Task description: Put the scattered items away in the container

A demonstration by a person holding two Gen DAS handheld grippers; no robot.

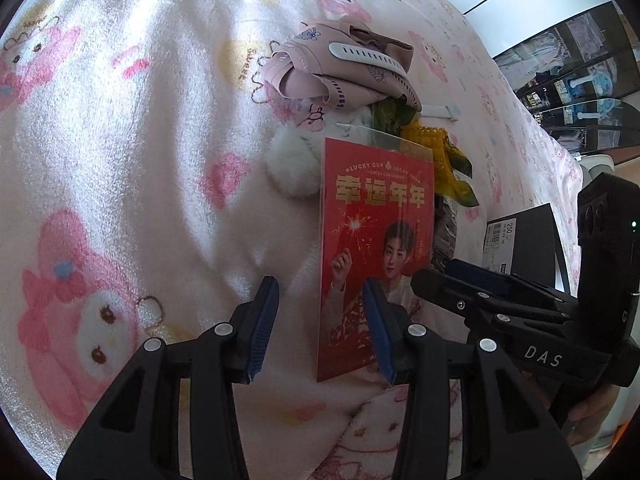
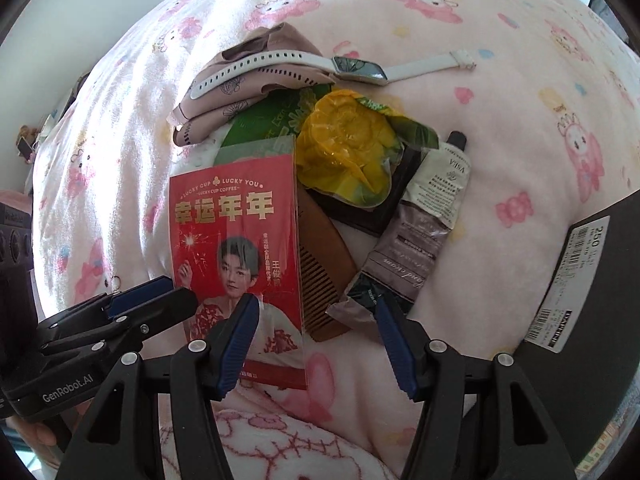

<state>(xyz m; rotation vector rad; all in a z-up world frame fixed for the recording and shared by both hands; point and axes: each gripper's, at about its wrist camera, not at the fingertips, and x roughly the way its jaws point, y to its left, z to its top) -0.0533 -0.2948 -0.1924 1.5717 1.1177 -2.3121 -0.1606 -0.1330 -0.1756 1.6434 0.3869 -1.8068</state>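
Observation:
A pile of items lies on a pink cartoon-print blanket. A red card (image 2: 236,248) in a clear sleeve lies nearest; it also shows in the left wrist view (image 1: 376,248). Beside it are a wooden comb (image 2: 324,268), a hand-cream tube (image 2: 420,224), a yellow-green wrapped sweet (image 2: 348,152), a white watch (image 2: 356,66) and a pink cloth (image 1: 340,76). The dark box (image 2: 592,320) stands at the right. My left gripper (image 1: 320,324) is open, its right finger over the card's lower edge. My right gripper (image 2: 316,344) is open above the card's corner and the comb's end.
The blanket (image 1: 120,140) covers a soft bed that falls away at the edges. A white fluffy item (image 1: 292,160) lies left of the card. Shelves and a glass table (image 1: 592,92) stand beyond the bed at the right. The box's label (image 1: 506,236) shows in the left wrist view.

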